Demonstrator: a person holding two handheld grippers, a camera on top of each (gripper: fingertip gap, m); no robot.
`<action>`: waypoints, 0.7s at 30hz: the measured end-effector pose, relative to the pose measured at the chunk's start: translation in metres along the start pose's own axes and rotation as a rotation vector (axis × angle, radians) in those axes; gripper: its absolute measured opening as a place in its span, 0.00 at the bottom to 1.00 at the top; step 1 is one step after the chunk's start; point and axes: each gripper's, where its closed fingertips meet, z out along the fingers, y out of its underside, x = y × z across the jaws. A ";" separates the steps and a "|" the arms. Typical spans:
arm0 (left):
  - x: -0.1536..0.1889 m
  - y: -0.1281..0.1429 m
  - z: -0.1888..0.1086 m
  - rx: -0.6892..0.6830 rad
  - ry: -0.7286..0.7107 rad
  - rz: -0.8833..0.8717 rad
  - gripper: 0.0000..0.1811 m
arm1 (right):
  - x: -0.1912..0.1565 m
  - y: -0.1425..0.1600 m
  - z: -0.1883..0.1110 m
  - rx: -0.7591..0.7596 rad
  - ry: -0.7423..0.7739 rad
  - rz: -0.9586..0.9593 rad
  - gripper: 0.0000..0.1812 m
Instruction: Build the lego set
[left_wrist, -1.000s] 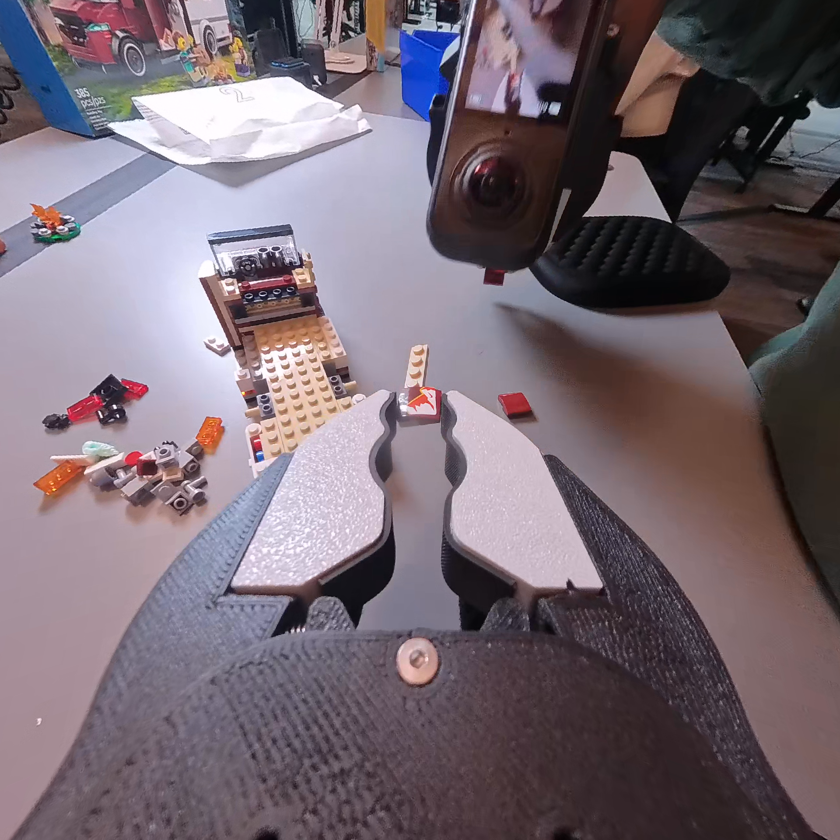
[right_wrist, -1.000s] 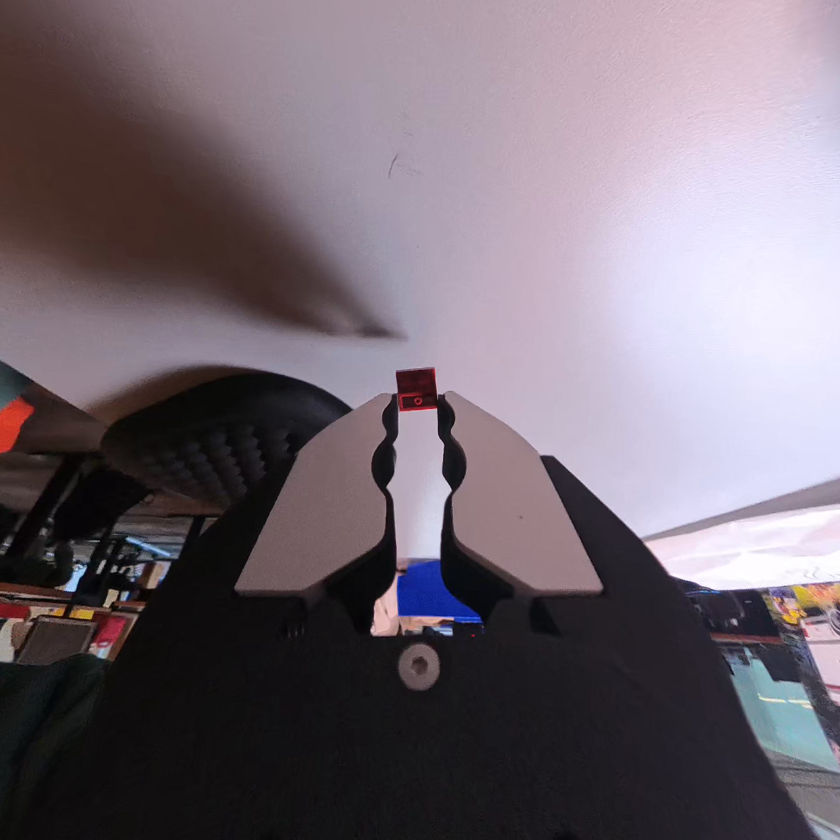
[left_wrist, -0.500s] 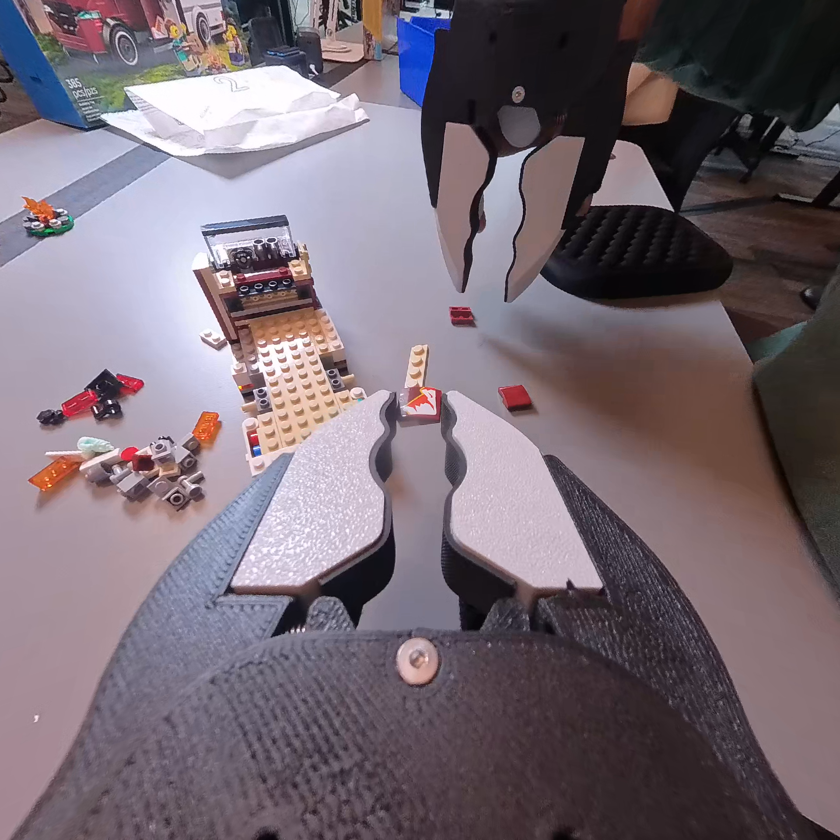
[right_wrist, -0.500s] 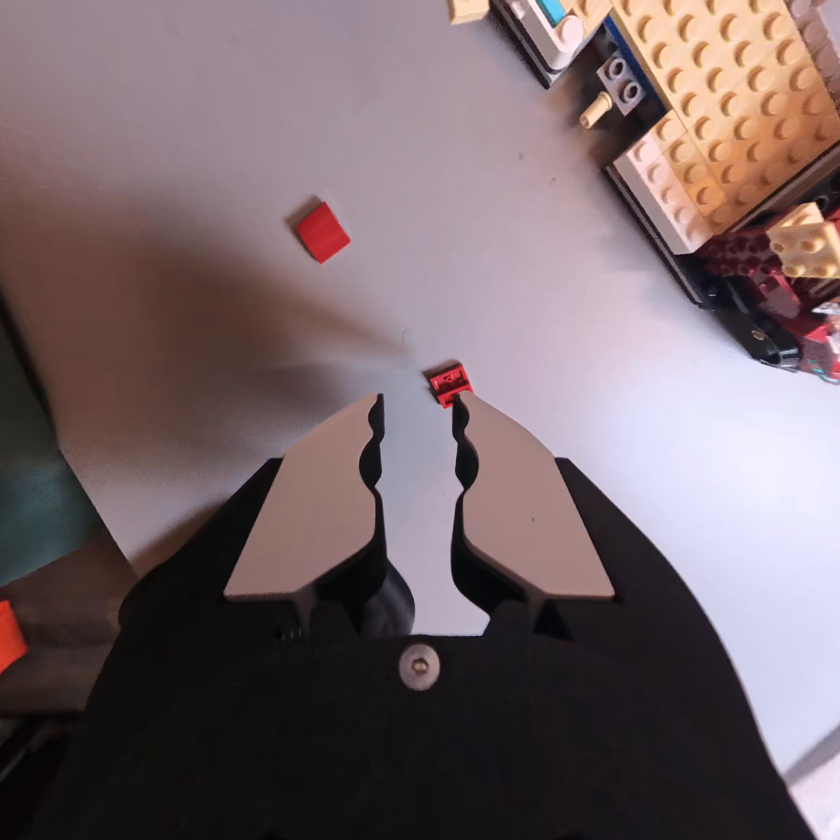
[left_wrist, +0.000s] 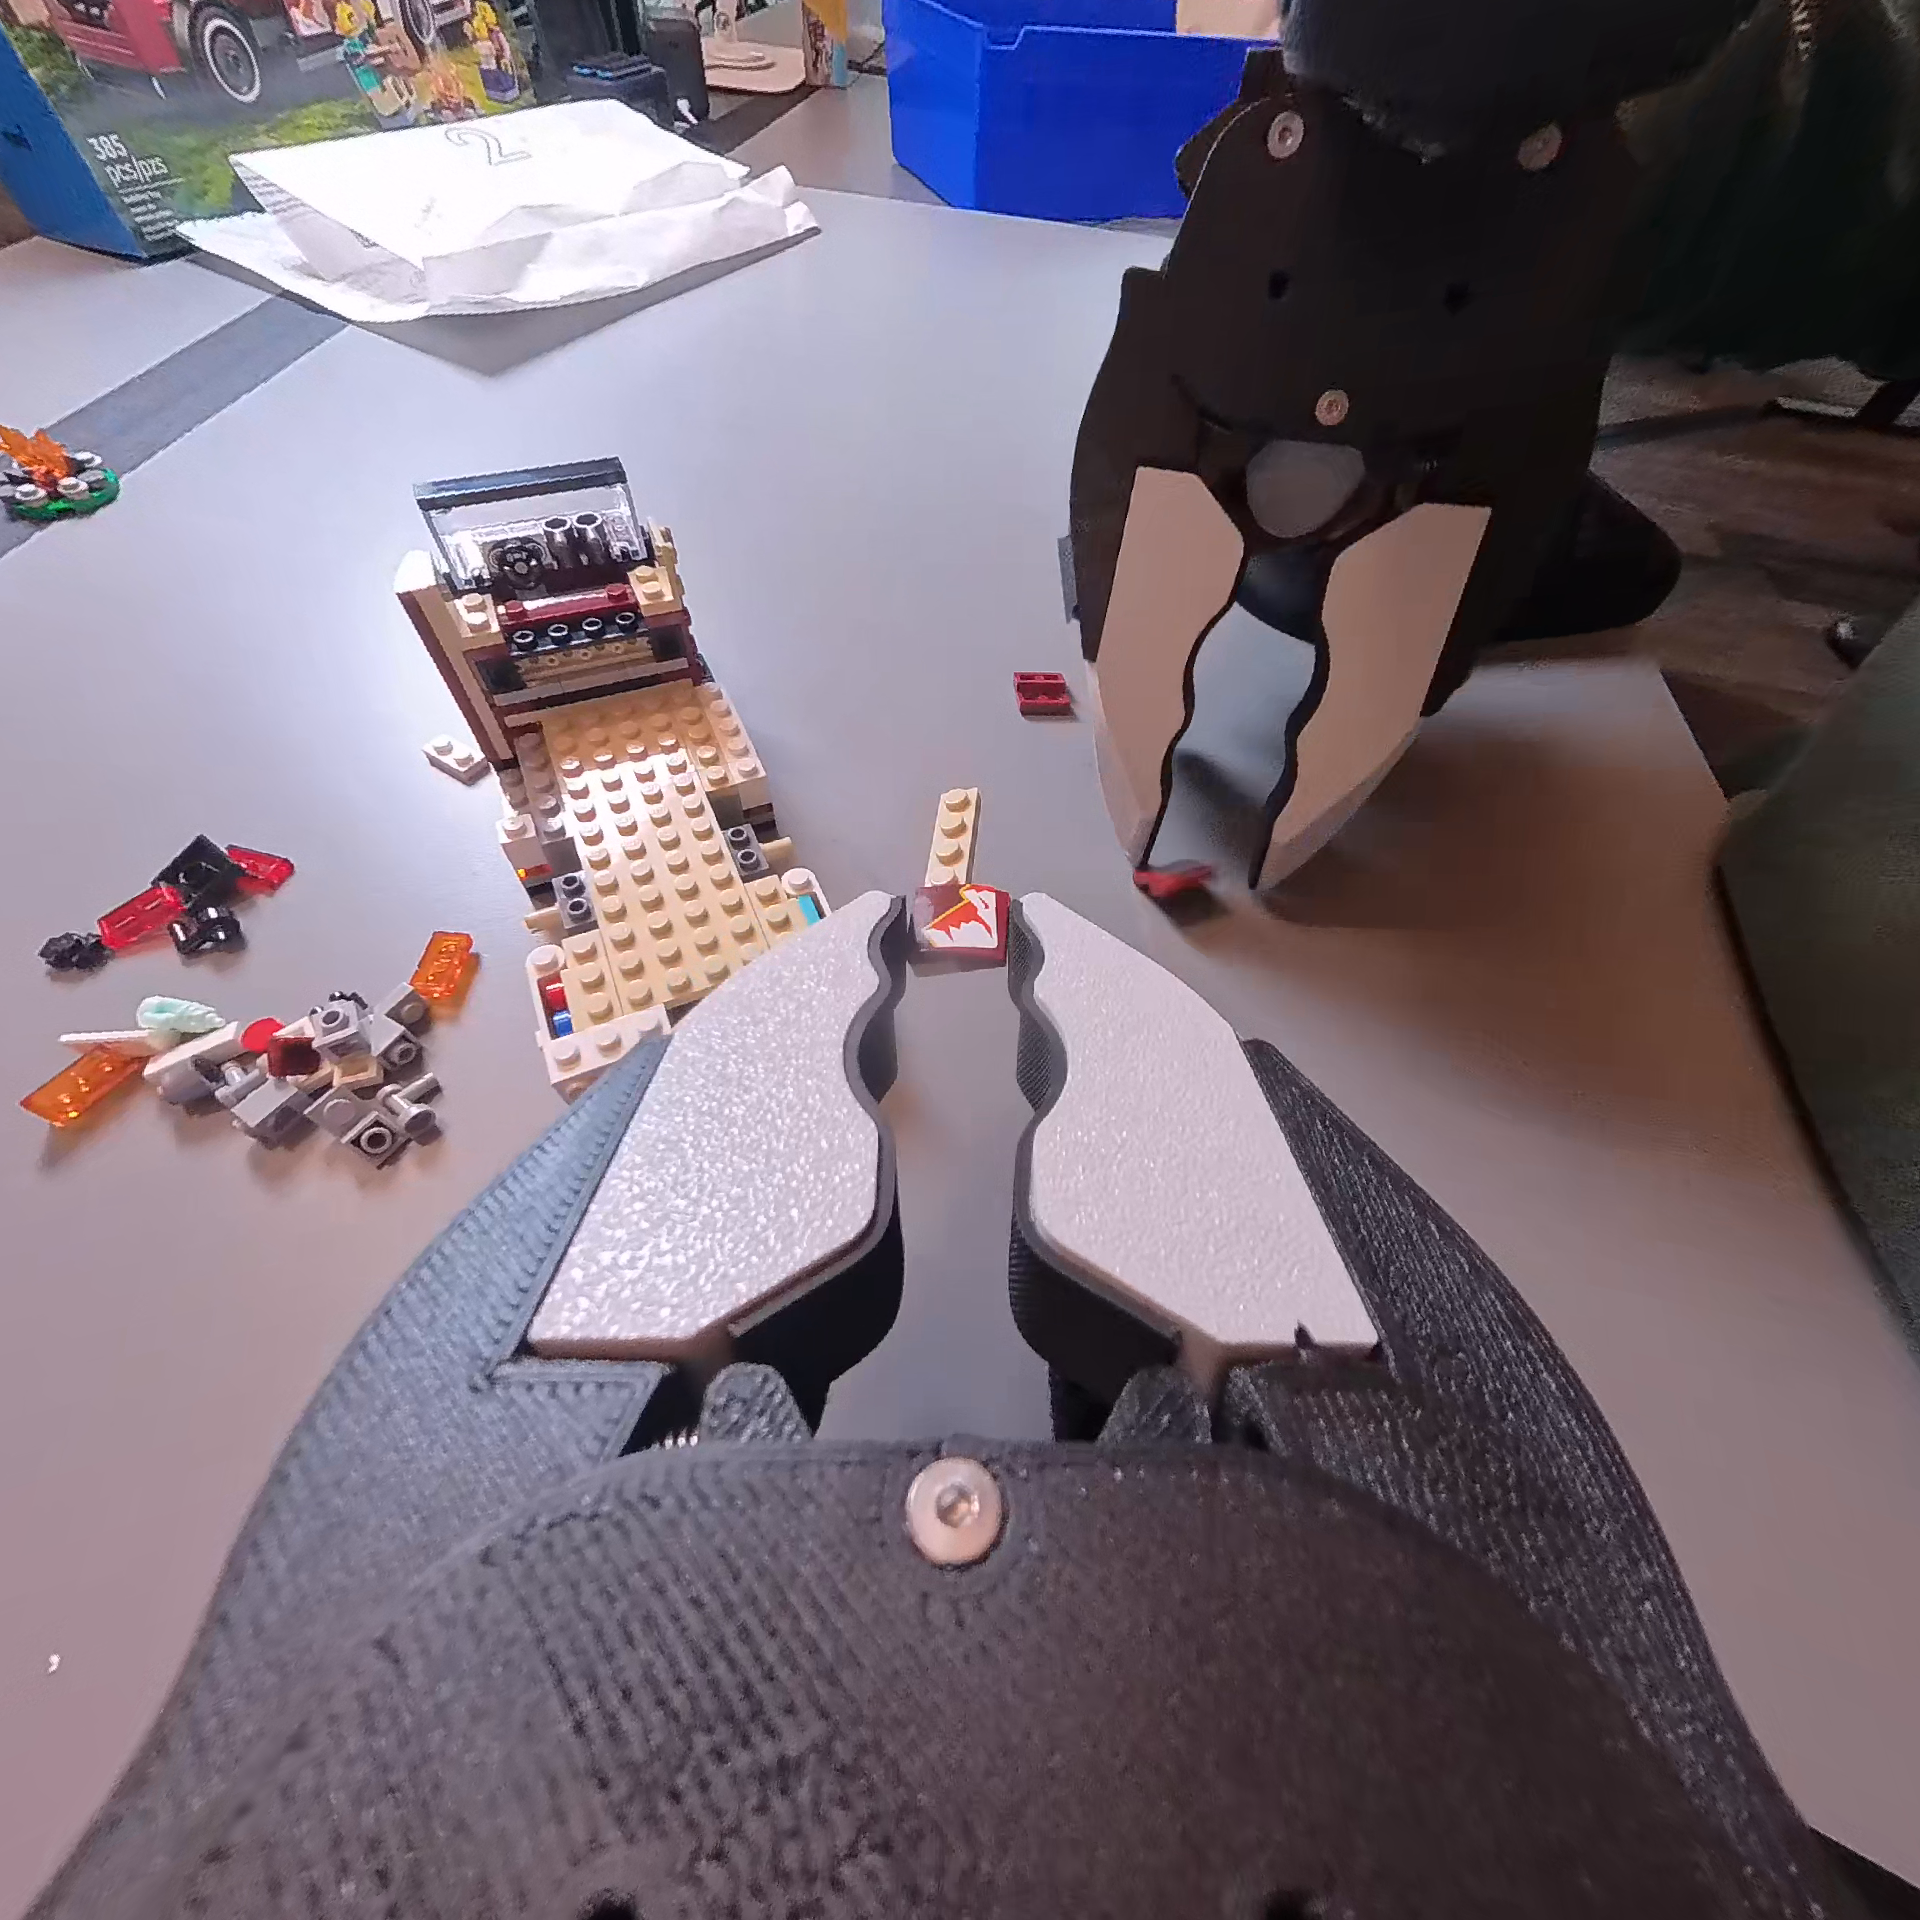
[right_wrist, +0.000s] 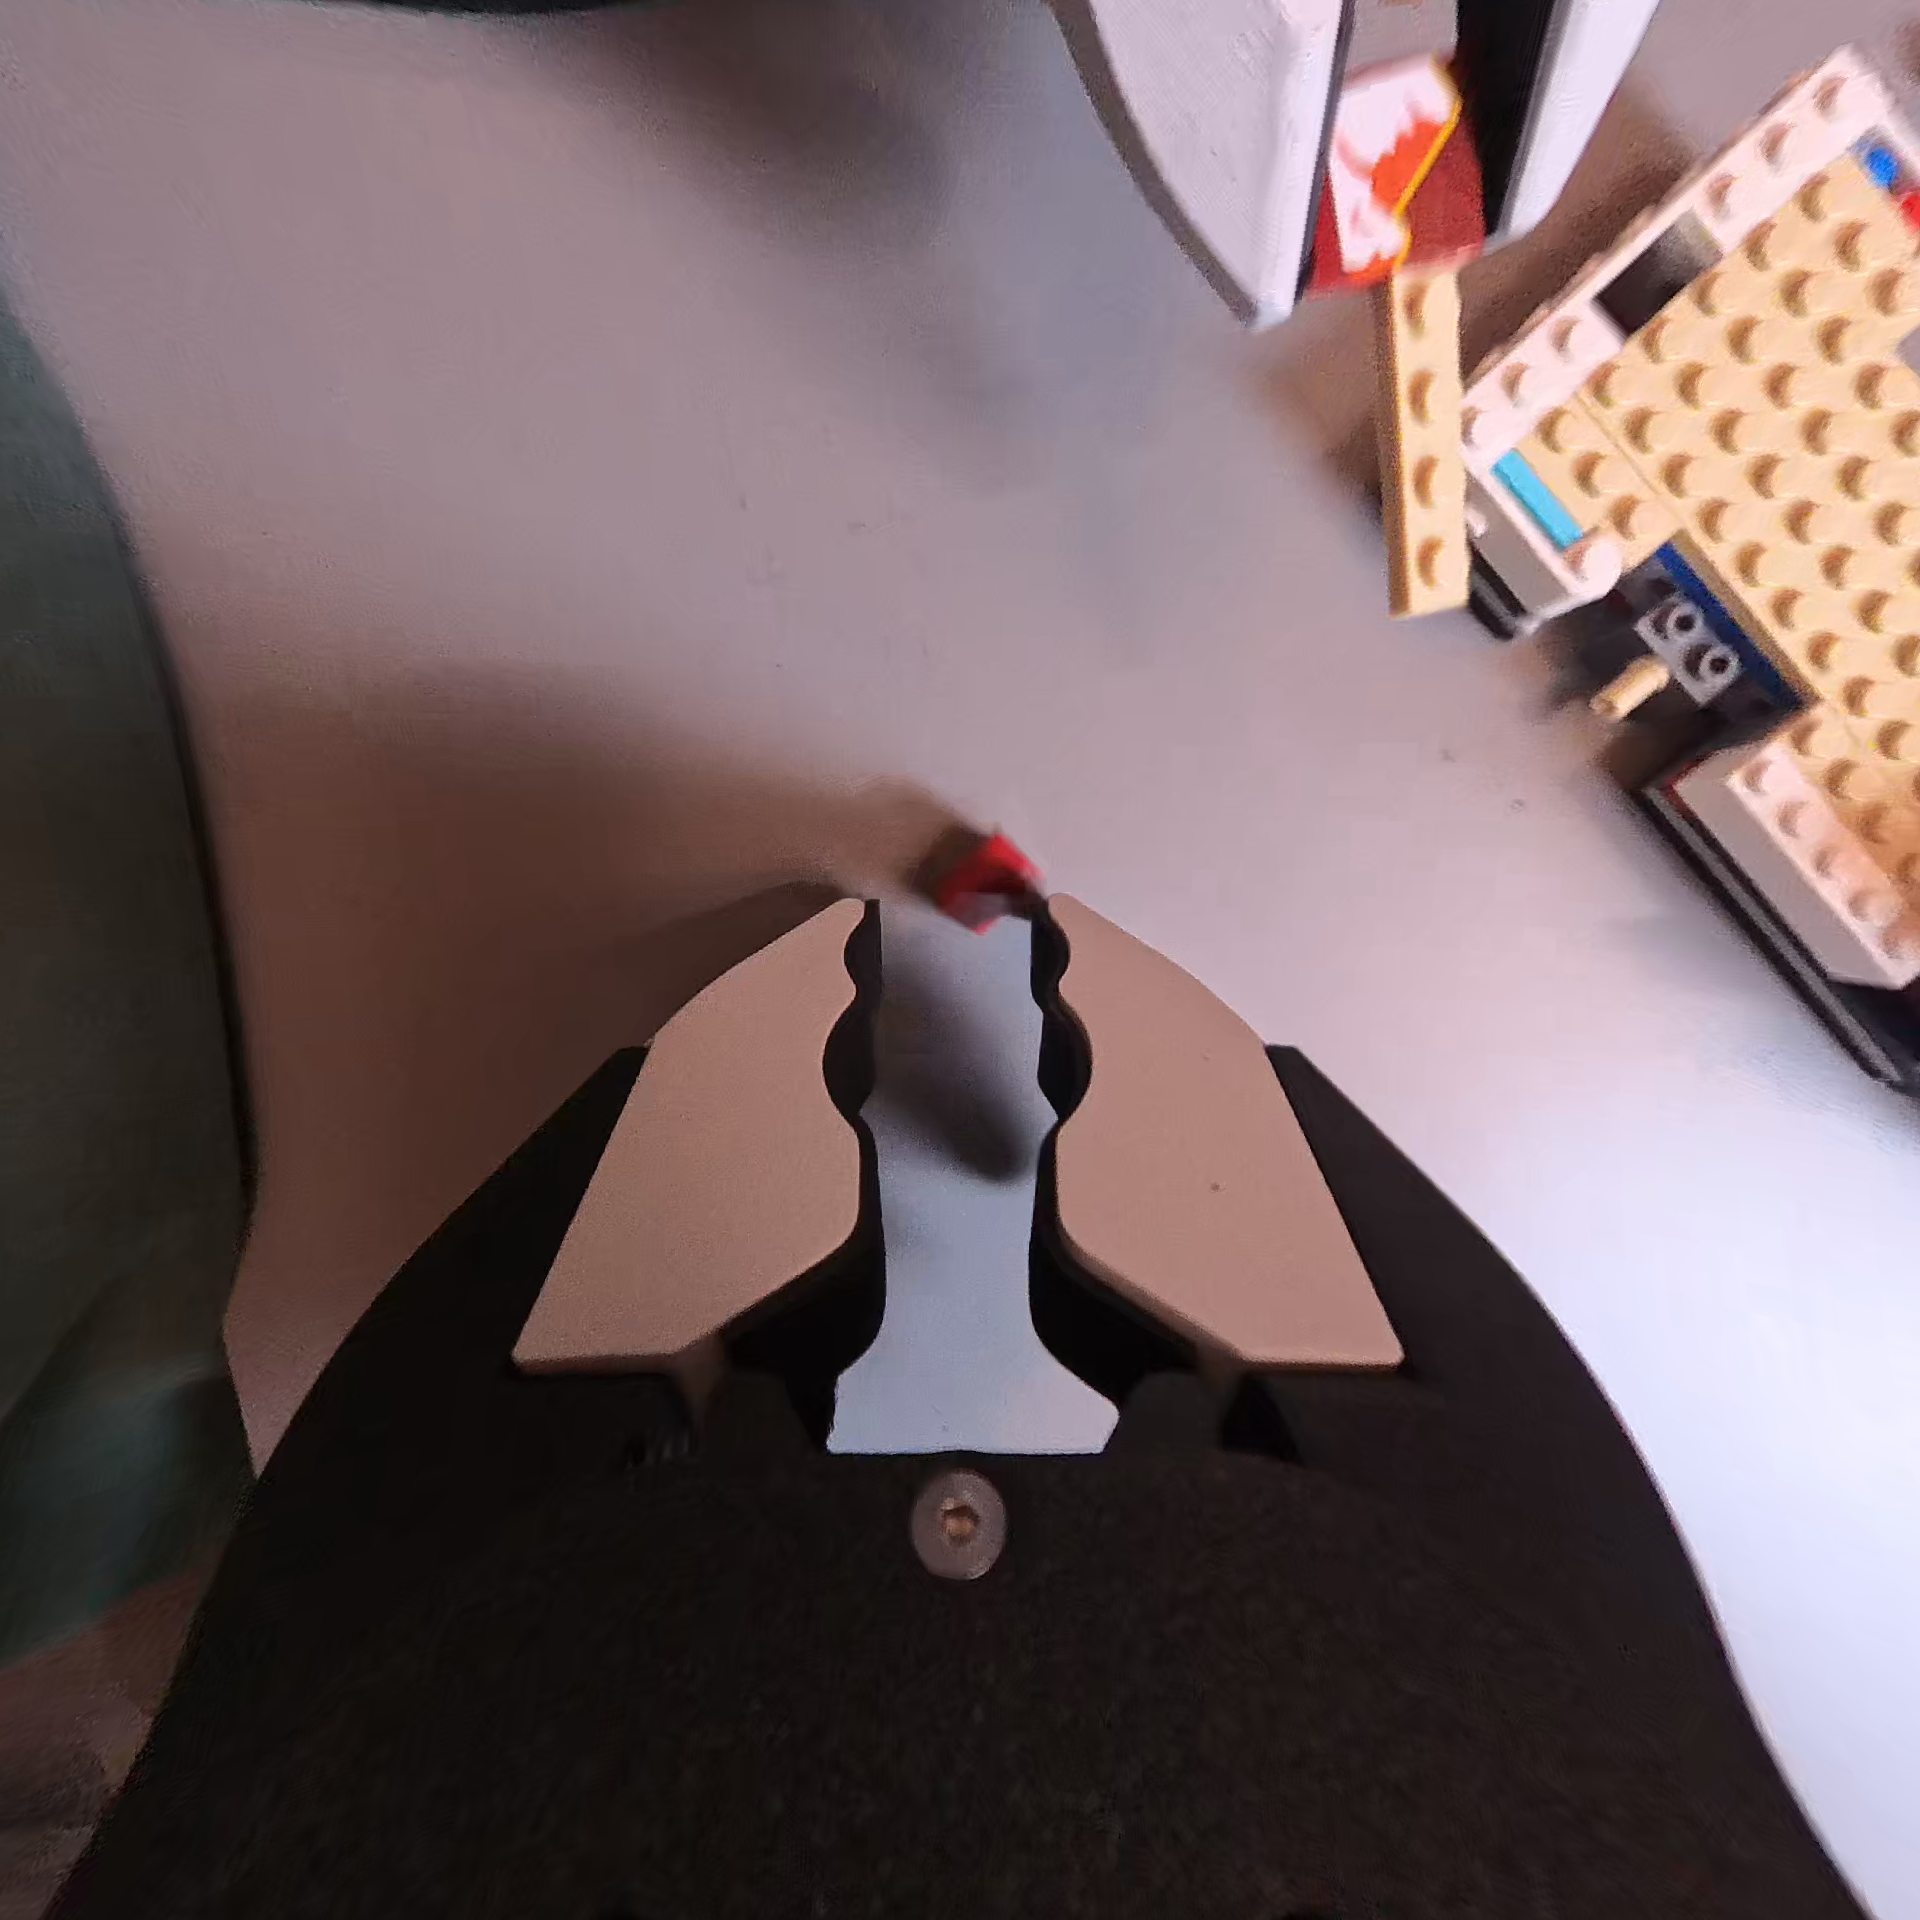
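My left gripper is shut on a dark red tile with a white and orange print, held low beside the tan vehicle build. My right gripper is open with its tips down at the table. A small red tile lies tilted against its right fingertip; the tile also shows in the left wrist view. The right gripper shows in the left wrist view, and the left gripper with its tile shows in the right wrist view. A tan 1x4 plate lies between the build and the grippers.
A small red piece lies on the table behind the right gripper. Loose grey, orange and red pieces lie left of the build. A white paper bag, the set box and a blue bin stand at the back. The table edge runs at the right. The left gripper's tips are roughly 10 centimetres from the right gripper's.
The right gripper let go of the small red piece it held, opened, and came down onto the other red tile nearer me. The left gripper has kept still with its printed tile.
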 end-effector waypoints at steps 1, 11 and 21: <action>0.000 0.000 0.000 0.000 -0.001 0.001 0.10 | 0.001 -0.003 0.001 0.008 -0.002 -0.004 0.15; 0.002 0.001 0.001 -0.012 0.000 0.017 0.10 | 0.004 -0.008 0.004 -0.012 -0.030 -0.094 0.14; 0.003 0.002 0.002 -0.020 0.003 0.022 0.10 | -0.004 -0.011 -0.003 0.082 -0.053 -0.061 0.09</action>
